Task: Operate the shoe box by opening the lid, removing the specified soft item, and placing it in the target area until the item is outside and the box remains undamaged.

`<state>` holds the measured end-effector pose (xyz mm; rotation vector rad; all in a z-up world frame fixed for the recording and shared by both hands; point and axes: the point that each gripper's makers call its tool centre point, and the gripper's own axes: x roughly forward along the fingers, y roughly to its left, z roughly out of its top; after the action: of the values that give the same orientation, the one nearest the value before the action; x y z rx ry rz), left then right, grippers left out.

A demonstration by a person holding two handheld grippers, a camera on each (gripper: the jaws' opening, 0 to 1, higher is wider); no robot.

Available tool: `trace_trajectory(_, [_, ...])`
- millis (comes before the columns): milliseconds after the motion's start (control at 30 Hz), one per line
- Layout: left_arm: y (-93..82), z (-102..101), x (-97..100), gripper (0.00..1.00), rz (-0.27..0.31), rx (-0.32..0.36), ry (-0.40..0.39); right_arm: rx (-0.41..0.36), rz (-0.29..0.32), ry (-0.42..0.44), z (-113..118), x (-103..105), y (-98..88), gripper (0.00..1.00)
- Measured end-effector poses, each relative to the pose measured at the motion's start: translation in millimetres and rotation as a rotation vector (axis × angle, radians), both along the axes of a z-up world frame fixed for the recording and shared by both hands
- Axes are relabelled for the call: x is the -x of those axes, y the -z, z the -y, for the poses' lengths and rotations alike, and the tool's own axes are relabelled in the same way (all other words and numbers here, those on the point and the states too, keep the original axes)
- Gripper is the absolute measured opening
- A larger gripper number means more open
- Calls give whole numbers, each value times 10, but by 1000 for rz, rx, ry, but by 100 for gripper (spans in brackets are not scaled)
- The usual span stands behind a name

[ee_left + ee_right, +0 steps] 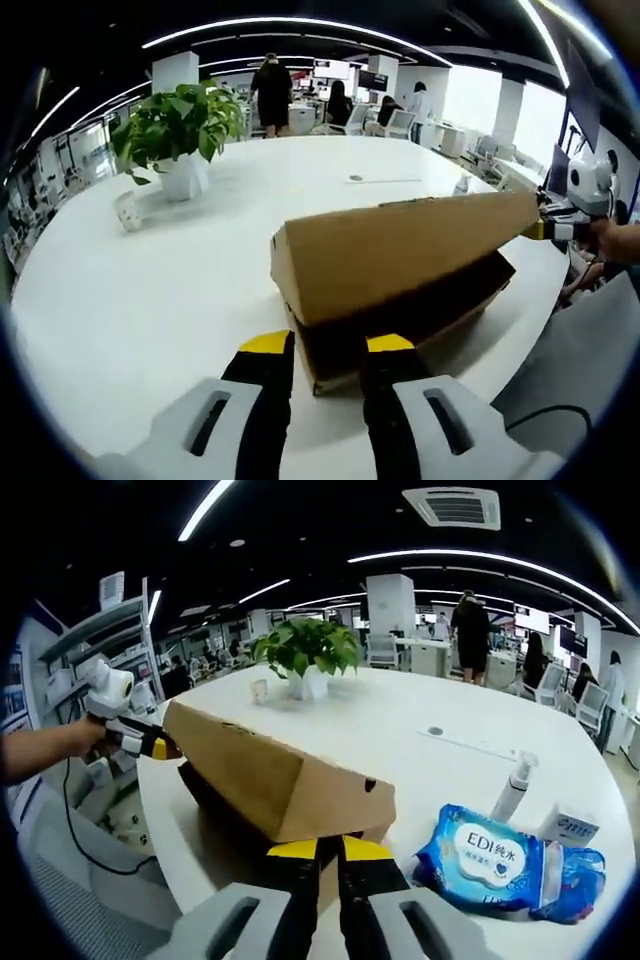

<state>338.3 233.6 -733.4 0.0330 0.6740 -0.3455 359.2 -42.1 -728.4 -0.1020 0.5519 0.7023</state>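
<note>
White round table (130, 300) carries everything. Shoe box (400, 330), brown cardboard, sits near the table edge closest to both cameras; its lid (400, 245) is raised on a slant, dark interior visible beneath, contents not discernible.

Left gripper (328, 345): yellow-tipped jaws parted with a clear gap, poised at the box's front lower edge, holding nothing. In the right gripper view it (160, 748) appears at the far end of the lid, touching that corner.

Right gripper (330, 848): jaws nearly together just under the lid's near edge; whether they pinch the lid, cannot tell.

Potted plant (308, 655) stands farther back. Blue wet-wipes pack (500, 865), spray bottle (515, 785) and small white carton (570, 828) lie beside the box.
</note>
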Motion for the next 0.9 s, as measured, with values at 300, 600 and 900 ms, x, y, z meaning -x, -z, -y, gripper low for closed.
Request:
trace_trajectory(300, [8, 39, 65, 34, 22, -4, 53, 26, 14, -95, -32, 154, 118, 11])
trace_trajectory(600, [186, 110, 165, 38, -14, -27, 107, 92, 36, -204, -93, 298, 265, 20])
trace_trajectory(900, [307, 116, 226, 39, -38, -50, 126, 129, 29, -234, -124, 322, 381, 22])
